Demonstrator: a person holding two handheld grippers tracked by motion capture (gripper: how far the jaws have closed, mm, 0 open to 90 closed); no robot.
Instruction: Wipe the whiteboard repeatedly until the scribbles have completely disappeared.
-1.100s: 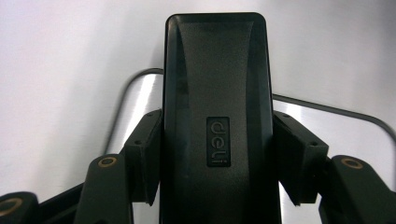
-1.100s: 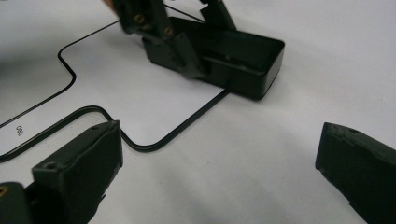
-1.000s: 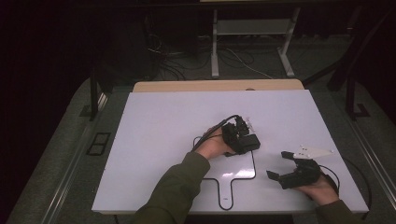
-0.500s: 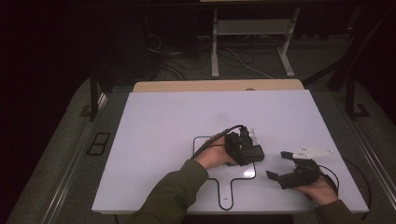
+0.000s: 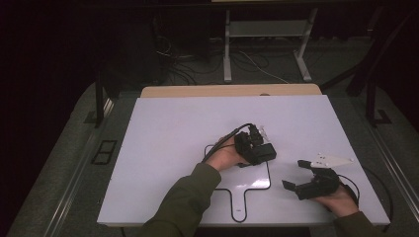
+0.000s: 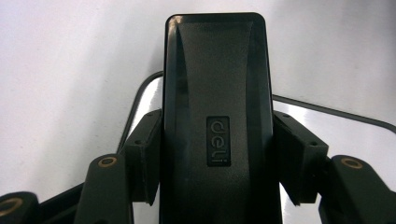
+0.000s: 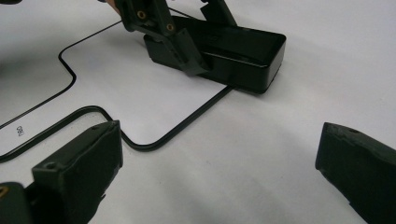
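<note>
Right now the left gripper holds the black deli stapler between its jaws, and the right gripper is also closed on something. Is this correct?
Not quite. The left gripper does hold the black deli stapler, but the right gripper is open with nothing between its jaws, as the right gripper view shows.

High view: overhead, facing forward and down across the whole counter [image 5: 163,128]. Left gripper view: close along its tongs. Right gripper view: low, near. All share the black case [image 5: 262,152].

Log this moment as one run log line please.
left gripper: shut on black deli box | box over black outline on white board | right gripper: open, nothing between jaws
</note>
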